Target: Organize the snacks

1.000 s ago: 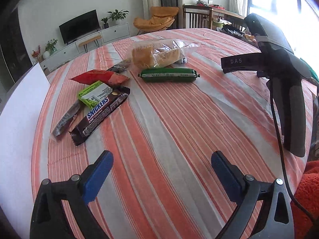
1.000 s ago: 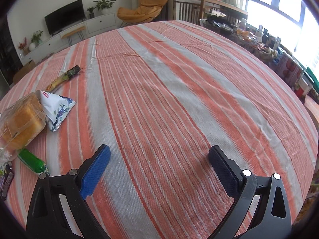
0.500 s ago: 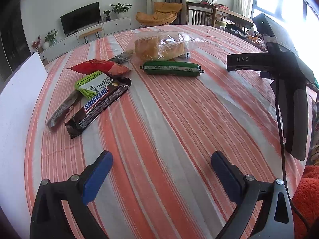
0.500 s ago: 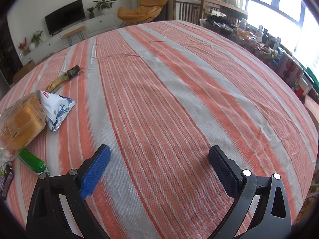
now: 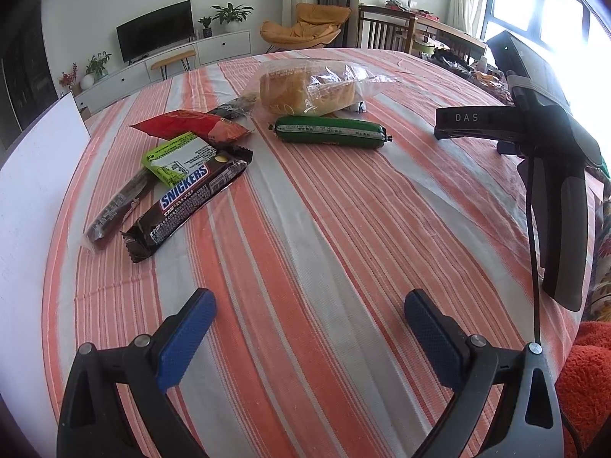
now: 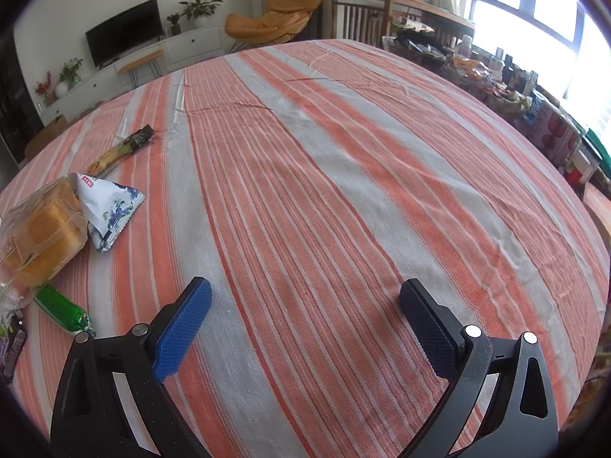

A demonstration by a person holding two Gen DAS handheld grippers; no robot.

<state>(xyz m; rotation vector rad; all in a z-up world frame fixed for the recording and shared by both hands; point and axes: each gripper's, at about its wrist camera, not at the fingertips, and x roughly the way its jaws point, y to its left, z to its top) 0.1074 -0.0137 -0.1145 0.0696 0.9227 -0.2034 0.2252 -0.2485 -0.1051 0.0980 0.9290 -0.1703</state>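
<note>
Snacks lie on a striped table. In the left wrist view a Snickers bar [image 5: 191,202] sits under a green-and-white packet [image 5: 176,157], beside a red packet [image 5: 191,124], a dark thin stick [image 5: 116,206], a green sausage [image 5: 330,132] and a bagged bread loaf [image 5: 309,87]. My left gripper [image 5: 309,313] hovers open well short of them, nothing between its fingers. In the right wrist view my right gripper [image 6: 305,305] is open over bare cloth; the bread [image 6: 40,234], a white triangular packet [image 6: 109,206], the green sausage [image 6: 63,307] and a yellow stick snack [image 6: 120,149] lie to its left.
A white board [image 5: 34,175] stands along the table's left edge. The other gripper's black body [image 5: 550,145] fills the right side of the left wrist view. Cluttered boxes and bottles [image 6: 546,126] line the far right beyond the table. A red cushion [image 5: 588,381] is at lower right.
The left wrist camera has shifted slightly, so the snacks sit a little nearer and lower in its view. The right gripper has not moved. Both stay open.
</note>
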